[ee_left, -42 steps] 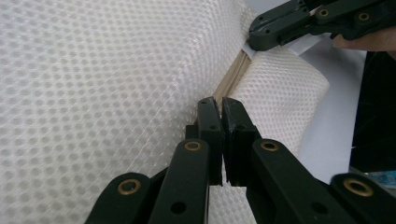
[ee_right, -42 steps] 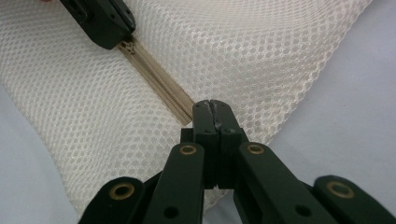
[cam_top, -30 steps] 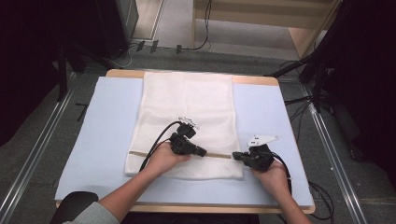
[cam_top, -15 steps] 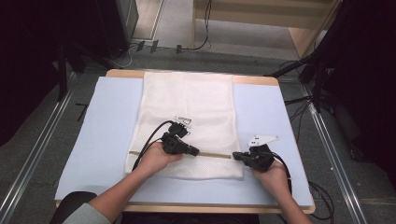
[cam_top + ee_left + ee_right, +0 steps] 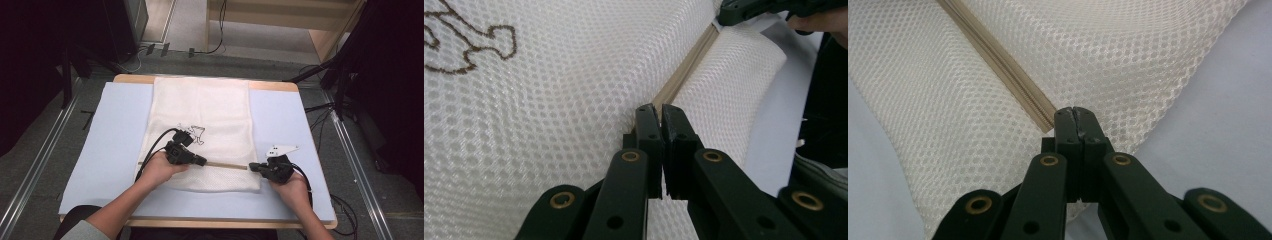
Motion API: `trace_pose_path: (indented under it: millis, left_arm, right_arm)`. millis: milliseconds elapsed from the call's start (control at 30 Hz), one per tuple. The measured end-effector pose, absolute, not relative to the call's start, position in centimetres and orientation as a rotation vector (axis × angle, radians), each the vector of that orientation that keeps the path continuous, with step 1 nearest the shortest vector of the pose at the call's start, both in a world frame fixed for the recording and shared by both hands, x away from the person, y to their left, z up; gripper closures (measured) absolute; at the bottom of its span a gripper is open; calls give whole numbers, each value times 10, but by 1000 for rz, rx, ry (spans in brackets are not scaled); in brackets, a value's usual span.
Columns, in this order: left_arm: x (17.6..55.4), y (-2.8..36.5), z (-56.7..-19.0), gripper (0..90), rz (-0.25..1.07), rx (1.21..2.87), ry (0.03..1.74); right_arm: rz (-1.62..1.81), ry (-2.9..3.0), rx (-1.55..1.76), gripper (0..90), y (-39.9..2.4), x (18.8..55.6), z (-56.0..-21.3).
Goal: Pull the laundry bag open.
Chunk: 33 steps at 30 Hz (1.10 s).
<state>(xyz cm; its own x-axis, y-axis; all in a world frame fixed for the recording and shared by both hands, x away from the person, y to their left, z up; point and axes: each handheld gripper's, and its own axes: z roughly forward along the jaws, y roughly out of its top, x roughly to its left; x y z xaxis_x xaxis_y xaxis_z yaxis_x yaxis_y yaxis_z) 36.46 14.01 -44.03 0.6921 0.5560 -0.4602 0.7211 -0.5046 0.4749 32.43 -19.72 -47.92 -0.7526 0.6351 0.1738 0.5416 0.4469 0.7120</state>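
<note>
A white mesh bag (image 5: 200, 107) lies flat on the blue mat (image 5: 112, 135), with a beige zipper (image 5: 226, 165) running across it near its front end. My left gripper (image 5: 202, 161) lies on the zipper line, its jaws shut on the zipper (image 5: 684, 75) at their tips (image 5: 659, 111); what they pinch is hidden. My right gripper (image 5: 251, 166) sits at the bag's right edge. Its jaws (image 5: 1074, 112) are shut on the end of the zipper (image 5: 998, 60) and the mesh there. The right gripper (image 5: 744, 10) also shows far off in the left gripper view.
A brown line drawing (image 5: 196, 132) is printed on the bag just behind my left hand. The mat covers a wooden table (image 5: 132, 78). Cables and dark stands lie on the floor beyond and to the right (image 5: 340, 100).
My left gripper has slid a little to the left along the zipper line, away from the right gripper. The right gripper has stayed in place.
</note>
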Motion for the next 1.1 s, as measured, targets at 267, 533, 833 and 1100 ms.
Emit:
trace_pose_path:
  millis: [267, 533, 833, 1100]
  left_arm:
    - [366, 170, -435, 889, -305, 2218, 999]
    - [360, 189, -433, 888, -312, 2206, 998]
    - [356, 214, -433, 889, -313, 2201, 1040]
    - [355, 240, -429, 888, -272, 2182, 1068]
  right_arm:
    - [1197, 2568, 1055, 900, -197, 324, -479]
    - [1198, 2568, 1060, 900, -197, 324, -479]
    - [1195, 2570, 1067, 900, -197, 324, -479]
    - [1203, 2569, 1064, 900, -198, 325, -479]
